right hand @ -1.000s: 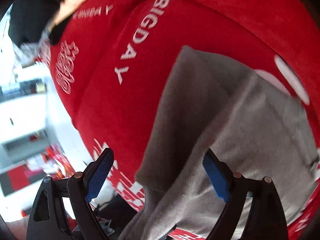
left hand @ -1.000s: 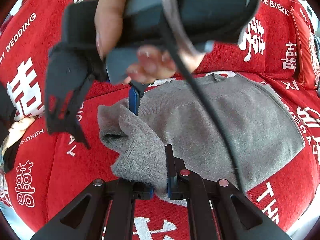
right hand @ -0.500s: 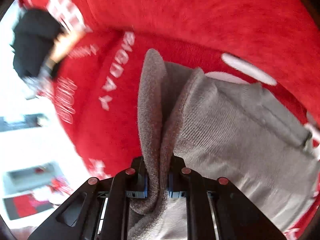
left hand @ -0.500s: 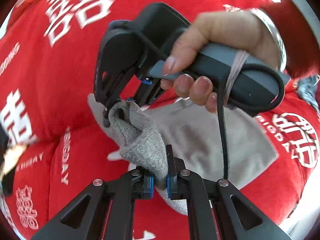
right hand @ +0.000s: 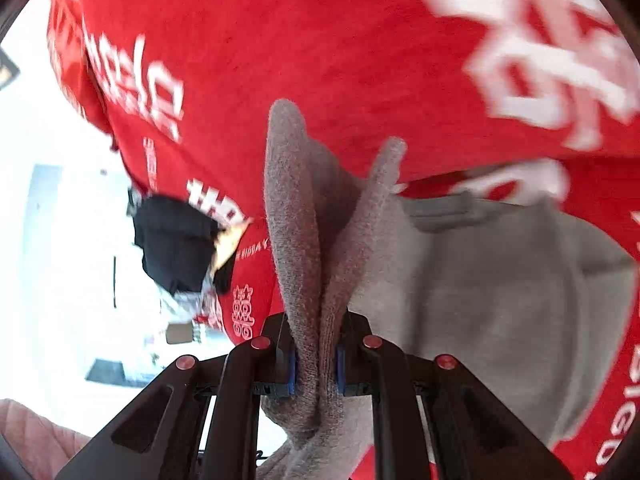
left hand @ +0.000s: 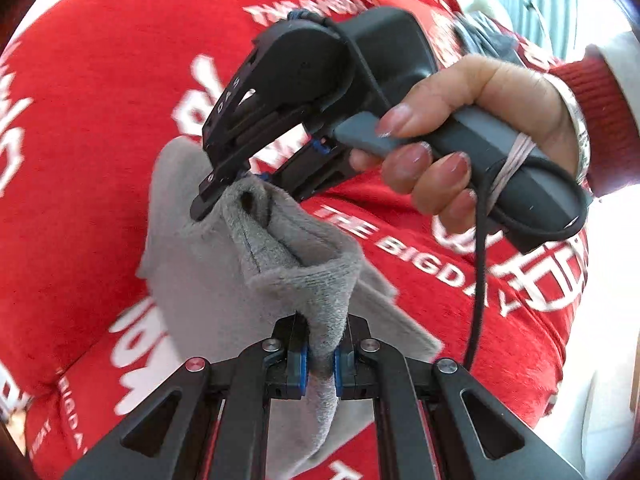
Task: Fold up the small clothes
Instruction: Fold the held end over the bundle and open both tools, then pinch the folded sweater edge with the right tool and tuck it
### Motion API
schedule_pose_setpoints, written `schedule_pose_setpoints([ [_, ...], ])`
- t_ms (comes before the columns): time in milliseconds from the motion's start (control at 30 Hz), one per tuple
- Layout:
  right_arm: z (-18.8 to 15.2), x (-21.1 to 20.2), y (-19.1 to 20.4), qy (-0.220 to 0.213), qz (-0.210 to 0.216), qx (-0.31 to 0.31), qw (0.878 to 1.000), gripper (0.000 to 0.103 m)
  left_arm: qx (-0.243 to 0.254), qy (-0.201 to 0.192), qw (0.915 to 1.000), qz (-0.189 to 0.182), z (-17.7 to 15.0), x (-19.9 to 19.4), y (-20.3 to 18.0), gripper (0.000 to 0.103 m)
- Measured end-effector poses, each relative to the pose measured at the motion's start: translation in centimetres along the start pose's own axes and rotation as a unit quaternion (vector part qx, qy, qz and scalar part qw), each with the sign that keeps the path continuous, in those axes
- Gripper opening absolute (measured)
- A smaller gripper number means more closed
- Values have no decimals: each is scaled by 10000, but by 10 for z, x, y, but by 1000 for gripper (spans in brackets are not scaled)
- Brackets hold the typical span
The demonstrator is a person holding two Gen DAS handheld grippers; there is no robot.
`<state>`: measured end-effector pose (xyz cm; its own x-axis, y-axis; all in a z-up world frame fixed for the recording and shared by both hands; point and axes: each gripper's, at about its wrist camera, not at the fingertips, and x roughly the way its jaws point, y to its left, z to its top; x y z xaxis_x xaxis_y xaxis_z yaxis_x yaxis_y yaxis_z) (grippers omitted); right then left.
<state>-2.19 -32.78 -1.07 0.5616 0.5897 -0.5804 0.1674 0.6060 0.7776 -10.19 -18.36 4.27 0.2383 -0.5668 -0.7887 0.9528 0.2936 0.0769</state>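
My left gripper [left hand: 320, 360] is clamped tight on a bunched edge of the grey garment [left hand: 224, 280], the cloth squeezed between its blue pads [left hand: 301, 368] and rising ahead of the jaws in a thick fold. Just beyond that fold my right gripper [left hand: 224, 196] pinches the same edge, with my right hand [left hand: 460, 140] wrapped round its grey handle and a black cable [left hand: 478, 280] hanging beneath. From the right wrist, two plies of the garment stand upright between the nearly closed fingers, the rest spreading off to their right over the red printed blanket [right hand: 320, 40]. Left of those fingers lies a dark bundle [right hand: 176, 240], blurred.
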Motion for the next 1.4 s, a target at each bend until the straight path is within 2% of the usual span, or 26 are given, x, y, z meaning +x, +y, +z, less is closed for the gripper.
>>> schedule_pose_setpoints([
  [133, -19, -26, -62, -322, -141, 462, 9983, 15, 284, 402, 9984, -284, -8, 41, -30, 10],
  [267, -44, -27, -131, -409, -440, 1089, 9922, 16, 388, 782, 9953, -421, -22, 69, -47, 10],
  [367, -61, -16, -174, -363, -567, 1605, 9847, 16, 444, 823, 9949, -390, -27, 73, -51, 10],
  [467, -67, -12, -179, -497, -398, 1684, 9837, 16, 433, 819, 9949, -408, -29, 70, -51, 10],
  [633, -74, -21, -169, -473, -621, 1436, 9866, 16, 267, 805, 9956, -394, -31, 64, -46, 10],
  [667, -76, -26, -169, -478, -682, 1458, 9858, 18, 233, 820, 9957, -358, -32, 62, -45, 14],
  [700, -78, -28, -170, -491, -793, 1503, 9842, 20, 203, 834, 9958, -324, -33, 60, -44, 31],
  [733, -79, -33, -170, -499, -871, 1520, 9833, 21, 154, 838, 9961, -239, -34, 57, -42, 62],
  [800, -80, -44, -169, -506, -1086, 1524, 9810, 23, 80, 713, 9974, -35, -37, 47, -37, 85],
  [833, -81, -48, -167, -505, -1190, 1513, 9800, 24, 54, 664, 9978, 23, -38, 40, -34, 85],
  [867, -83, -52, -166, -496, -1267, 1510, 9791, 29, 25, 723, 9974, 6, -40, 34, -30, 86],
  [967, -87, -59, -166, -464, -1758, 1564, 9708, 57, -283, 897, 9956, 44, -46, 23, -12, 86],
  [1000, -90, -64, -165, -477, -1889, 1609, 9675, 59, -451, 960, 9943, 49, -49, 19, -3, 86],
  [1067, -99, -72, -162, -603, -1814, 1726, 9663, 59, -923, 1126, 9893, 114, -55, 13, 20, 86],
  [1167, -118, -88, -152, -853, -1407, 1800, 9698, 59, -1809, 1405, 9733, 181, -67, 11, 61, 86],
  [1200, -126, -90, -145, -867, -1238, 1767, 9726, 62, -2120, 1474, 9660, 140, -73, 12, 74, 86],
  [1233, -134, -90, -139, -816, -1115, 1718, 9754, 64, -2543, 1585, 9540, 21, -80, 15, 92, 86],
  [1333, -154, -82, -128, -724, -1077, 1672, 9773, 65, -3184, 1947, 9276, -147, -99, 30, 121, 85],
  [1400, -168, -73, -124, -786, -1105, 1799, 9743, 65, -3316, 2139, 9182, -337, -108, 41, 129, 85],
])
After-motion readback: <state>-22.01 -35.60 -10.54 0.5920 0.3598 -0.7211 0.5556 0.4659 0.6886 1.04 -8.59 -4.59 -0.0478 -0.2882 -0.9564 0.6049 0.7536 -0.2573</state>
